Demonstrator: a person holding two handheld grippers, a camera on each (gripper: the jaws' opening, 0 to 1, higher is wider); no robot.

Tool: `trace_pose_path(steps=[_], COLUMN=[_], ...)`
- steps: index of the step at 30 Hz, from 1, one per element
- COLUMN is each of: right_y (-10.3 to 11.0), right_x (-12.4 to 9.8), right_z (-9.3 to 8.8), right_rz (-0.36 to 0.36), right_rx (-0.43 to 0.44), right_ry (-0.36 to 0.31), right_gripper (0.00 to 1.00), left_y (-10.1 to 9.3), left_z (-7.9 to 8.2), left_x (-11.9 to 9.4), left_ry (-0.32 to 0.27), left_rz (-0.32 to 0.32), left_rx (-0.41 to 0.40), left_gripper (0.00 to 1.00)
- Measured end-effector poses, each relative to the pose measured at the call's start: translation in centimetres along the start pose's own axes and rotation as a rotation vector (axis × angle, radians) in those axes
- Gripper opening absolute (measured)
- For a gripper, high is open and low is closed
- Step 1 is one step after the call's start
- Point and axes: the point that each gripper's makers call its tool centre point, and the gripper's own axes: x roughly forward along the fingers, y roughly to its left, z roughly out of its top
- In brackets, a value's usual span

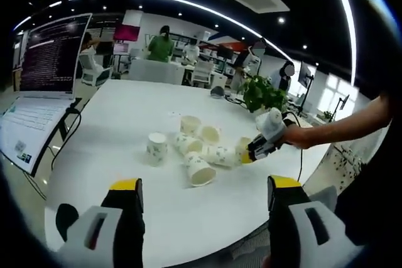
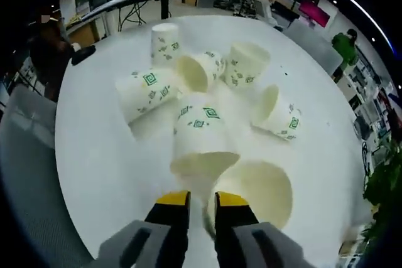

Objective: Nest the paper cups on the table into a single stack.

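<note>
Several white paper cups with green marks lie loose on the round white table (image 1: 113, 123). One stands upside down (image 1: 156, 147), and others lie on their sides (image 1: 200, 169). My left gripper (image 1: 205, 186) hangs open above the near table edge, short of the cups. My right gripper (image 2: 201, 208) is shut on the wall of a paper cup (image 2: 260, 192) that lies with its mouth toward the camera; a hand holds this right gripper (image 1: 262, 145) at the cluster's right end. Just ahead lies another cup (image 2: 201, 133), with a sideways cup (image 2: 147, 92), an upside-down cup (image 2: 164, 42) and an upright cup (image 2: 245, 61) beyond.
An open laptop (image 1: 44, 86) with a cable sits at the table's left side. A potted plant (image 1: 264, 92) stands at the far right edge. A small black object (image 2: 81, 54) lies near the table's rim. People and office desks fill the background.
</note>
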Motion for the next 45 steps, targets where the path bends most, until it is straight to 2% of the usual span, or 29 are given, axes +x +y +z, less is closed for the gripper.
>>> trace_pose_path(steps=[1, 8, 15, 25, 32, 37, 40, 45], right_y=[0.3, 0.5, 1.8, 5.0, 7.4, 7.6, 8.3, 8.0], right_x=[-0.2, -0.7, -1.6, -1.5, -0.8, -0.4, -0.7, -1.1], right_z=[0.0, -0.2, -1.1, 0.3, 1.7, 2.2, 2.2, 1.9], right_rz=[0.011, 0.018, 0.010, 0.041, 0.074, 0.074, 0.078, 0.071], right_rx=[0.025, 0.024, -0.033, -0.114, -0.155, -0.156, -0.150, -0.149], right_ry=[-0.002, -0.013, -0.009, -0.036, -0.044, -0.038, -0.040, -0.036], right_gripper=[0.01, 0.00, 0.00, 0.00, 0.00, 0.00, 0.00, 0.00], left_y=[0.0, -0.3, -0.6, 0.1, -0.2, -0.2, -0.3, -0.2], left_z=[-0.1, -0.2, 0.0, 0.2, 0.2, 0.1, 0.1, 0.3], left_x=[0.0, 0.4, 0.8, 1.4, 1.4, 1.3, 1.2, 1.0], left_ry=[0.002, 0.008, 0.013, 0.014, 0.015, 0.014, 0.016, 0.009], left_rz=[-0.001, -0.013, -0.026, -0.037, -0.045, -0.043, -0.042, -0.035], left_rx=[0.000, 0.001, 0.019, 0.032, 0.038, 0.036, 0.037, 0.032], left_gripper=[0.79, 0.78, 0.78, 0.80, 0.80, 0.80, 0.80, 0.80])
